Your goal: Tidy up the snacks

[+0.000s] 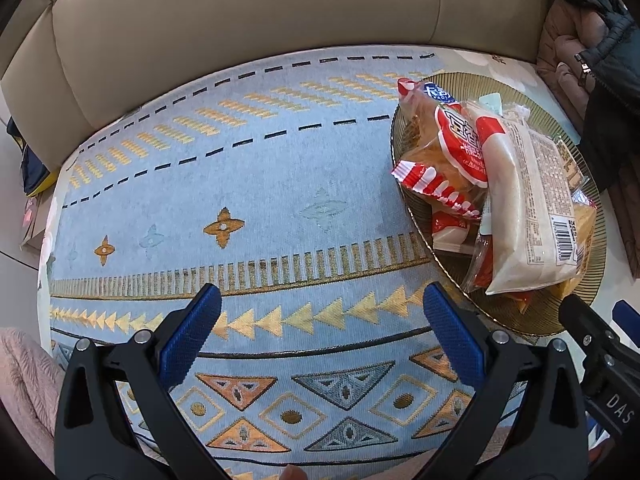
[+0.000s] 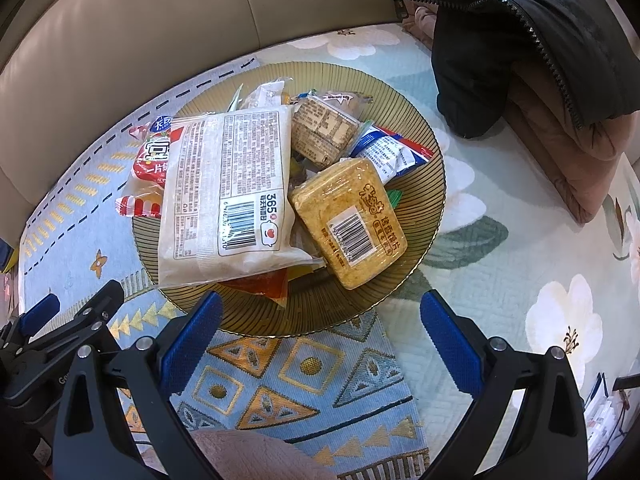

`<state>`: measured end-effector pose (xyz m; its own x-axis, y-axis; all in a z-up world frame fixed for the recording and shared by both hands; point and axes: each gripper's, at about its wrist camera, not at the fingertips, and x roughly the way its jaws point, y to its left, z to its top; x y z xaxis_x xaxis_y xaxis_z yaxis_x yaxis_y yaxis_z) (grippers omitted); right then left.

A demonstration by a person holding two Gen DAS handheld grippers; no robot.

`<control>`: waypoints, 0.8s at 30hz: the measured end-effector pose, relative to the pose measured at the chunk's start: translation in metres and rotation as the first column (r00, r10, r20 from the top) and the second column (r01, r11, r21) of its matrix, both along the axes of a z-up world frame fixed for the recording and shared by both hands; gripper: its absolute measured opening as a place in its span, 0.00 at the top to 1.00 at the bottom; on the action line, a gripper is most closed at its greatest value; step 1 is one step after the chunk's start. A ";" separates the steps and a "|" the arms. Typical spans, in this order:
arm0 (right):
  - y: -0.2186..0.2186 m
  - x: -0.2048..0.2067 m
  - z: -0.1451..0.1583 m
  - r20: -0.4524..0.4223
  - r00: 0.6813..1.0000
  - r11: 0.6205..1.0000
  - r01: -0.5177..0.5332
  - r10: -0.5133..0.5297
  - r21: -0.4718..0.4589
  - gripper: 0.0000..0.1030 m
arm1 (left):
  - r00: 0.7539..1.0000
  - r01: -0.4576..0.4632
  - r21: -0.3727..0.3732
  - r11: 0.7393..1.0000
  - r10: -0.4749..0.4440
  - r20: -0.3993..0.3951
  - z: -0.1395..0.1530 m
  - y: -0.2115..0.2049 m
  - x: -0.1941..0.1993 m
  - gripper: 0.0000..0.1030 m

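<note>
Both the left gripper (image 1: 320, 332) and right gripper (image 2: 320, 332) are held with jaws spread, empty, just short of the ribbed amber glass plate (image 2: 428, 184). Packaged snacks, topped by a white bread bag (image 2: 228, 188), are piled on it.

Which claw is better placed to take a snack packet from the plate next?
Right, probably. The right claw is open directly before the plate; the left claw, also open, faces the bare mat.

Left gripper (image 1: 322, 312) jaws spread wide, empty, right gripper (image 2: 322, 314) likewise agape, side by side
</note>
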<state>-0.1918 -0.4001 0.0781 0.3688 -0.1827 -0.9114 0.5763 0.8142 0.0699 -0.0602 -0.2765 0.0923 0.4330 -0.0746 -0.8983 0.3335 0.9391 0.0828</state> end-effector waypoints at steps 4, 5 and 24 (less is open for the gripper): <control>0.000 0.000 0.000 -0.002 1.000 1.000 -0.001 0.001 0.003 0.05 | 1.000 -0.007 0.007 1.000 0.007 -0.005 -0.001 0.000 0.001 0.03; 0.001 0.000 0.000 -0.002 1.000 1.000 0.000 0.000 0.002 0.05 | 1.000 -0.008 0.003 1.000 0.008 -0.009 -0.002 0.000 0.001 0.03; 0.001 -0.002 -0.001 -0.003 1.000 1.000 0.011 -0.011 0.000 0.05 | 1.000 0.003 -0.009 1.000 -0.003 -0.030 -0.006 -0.001 0.002 0.03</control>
<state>-0.1933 -0.3994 0.0769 0.3637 -0.1864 -0.9127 0.5853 0.8079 0.0682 -0.0586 -0.2778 0.0862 0.4052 -0.0836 -0.9104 0.3387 0.9387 0.0645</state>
